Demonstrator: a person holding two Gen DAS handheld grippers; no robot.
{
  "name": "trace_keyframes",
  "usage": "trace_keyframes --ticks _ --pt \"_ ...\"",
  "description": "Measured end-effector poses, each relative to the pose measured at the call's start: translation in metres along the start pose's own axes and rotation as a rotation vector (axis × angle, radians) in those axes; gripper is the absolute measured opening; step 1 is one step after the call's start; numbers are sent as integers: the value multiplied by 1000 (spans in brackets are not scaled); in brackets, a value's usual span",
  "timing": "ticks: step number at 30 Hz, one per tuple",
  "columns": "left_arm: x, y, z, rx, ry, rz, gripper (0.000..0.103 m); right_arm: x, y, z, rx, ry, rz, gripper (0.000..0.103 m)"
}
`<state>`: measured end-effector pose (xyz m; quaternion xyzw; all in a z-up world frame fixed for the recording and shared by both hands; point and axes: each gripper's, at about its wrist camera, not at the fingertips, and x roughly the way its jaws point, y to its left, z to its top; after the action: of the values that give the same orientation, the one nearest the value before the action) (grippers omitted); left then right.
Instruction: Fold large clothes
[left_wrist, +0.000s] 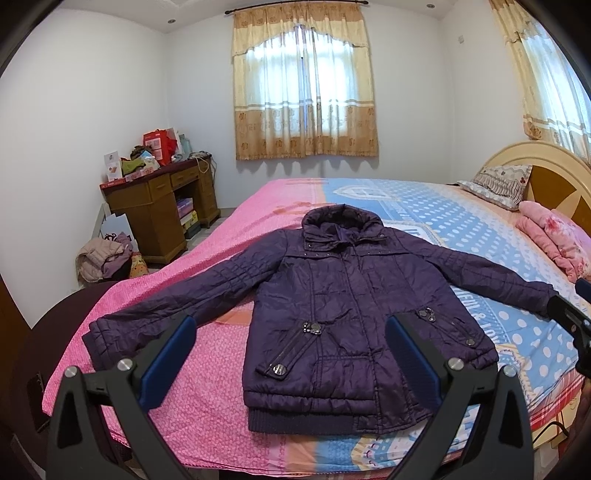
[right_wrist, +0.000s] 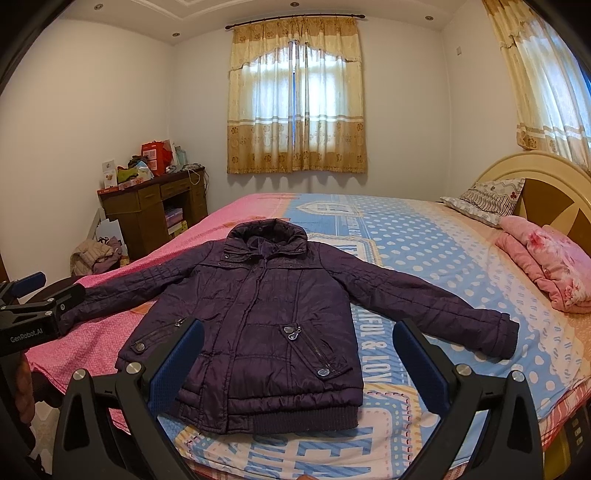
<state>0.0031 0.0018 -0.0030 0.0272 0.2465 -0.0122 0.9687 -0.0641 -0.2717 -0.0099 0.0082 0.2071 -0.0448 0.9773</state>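
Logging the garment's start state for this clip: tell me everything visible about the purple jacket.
The purple jacket is a dark, quilted, slightly shiny padded coat with a hood, a ribbed knit hem and cuffs, and slanted zip pockets with metal pulls and snaps. It lies front up and closed, flat on the bed, hem nearest the cameras, hood towards the window, both sleeves spread outwards. It spans the pink and blue halves of the bedspread. Neither gripper touches it.
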Motion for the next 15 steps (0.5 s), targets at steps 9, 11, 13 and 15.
trace_keyframes --ticks 9,11,13,15 --pt "1 4 -1 -8 0 -1 103 1 1 -1 2 1 2 102" --pt "1 5 -1 -9 0 0 103 1 2 -2 1 2 1 102" --pt "1 5 -1 -10 2 -2 103 1 1 -1 1 2 4 102" --pt "1 5 -2 -9 3 0 103 1 3 -2 0 3 4 102"
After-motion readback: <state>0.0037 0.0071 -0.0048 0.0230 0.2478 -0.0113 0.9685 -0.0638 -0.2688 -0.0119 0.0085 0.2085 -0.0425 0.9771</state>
